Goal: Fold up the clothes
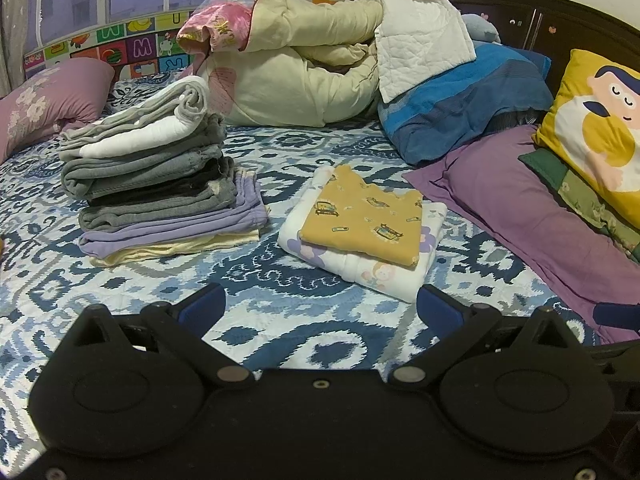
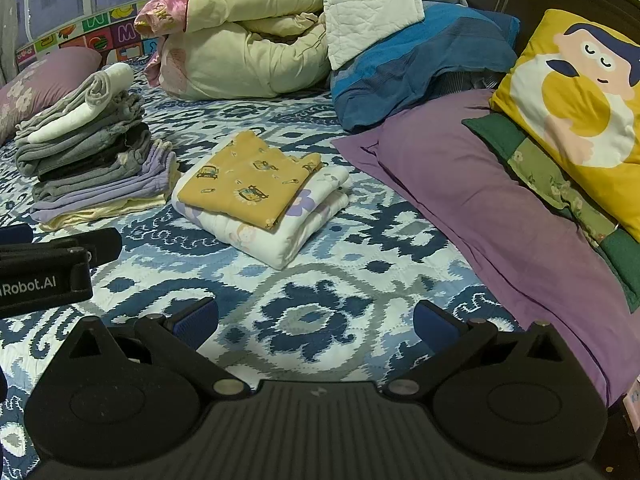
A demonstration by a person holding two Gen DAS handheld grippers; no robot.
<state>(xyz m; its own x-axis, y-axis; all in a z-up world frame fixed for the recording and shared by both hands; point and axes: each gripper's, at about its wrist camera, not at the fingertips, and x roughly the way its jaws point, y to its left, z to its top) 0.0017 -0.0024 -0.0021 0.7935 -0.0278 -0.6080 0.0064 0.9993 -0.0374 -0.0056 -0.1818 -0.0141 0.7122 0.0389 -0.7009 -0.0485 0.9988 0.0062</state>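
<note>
A tall stack of folded grey, white, black and lilac clothes (image 1: 156, 176) stands on the bed at the left; it also shows in the right wrist view (image 2: 88, 152). Beside it lies a folded yellow printed garment (image 1: 364, 216) on a folded white floral one (image 1: 360, 268); the right wrist view shows the yellow one (image 2: 248, 184) too. My left gripper (image 1: 320, 308) is open and empty above the quilt, short of both piles. My right gripper (image 2: 316, 320) is open and empty. The left gripper's body (image 2: 52, 264) shows at the right view's left edge.
The bed has a blue-and-white patterned quilt (image 1: 256, 288). A rolled cream duvet (image 1: 296, 64) and a blue pillow (image 1: 464, 100) lie at the back. A purple pillow (image 2: 480, 200) and a yellow cartoon cushion (image 2: 580, 104) lie at the right. A pink pillow (image 1: 44, 100) lies far left.
</note>
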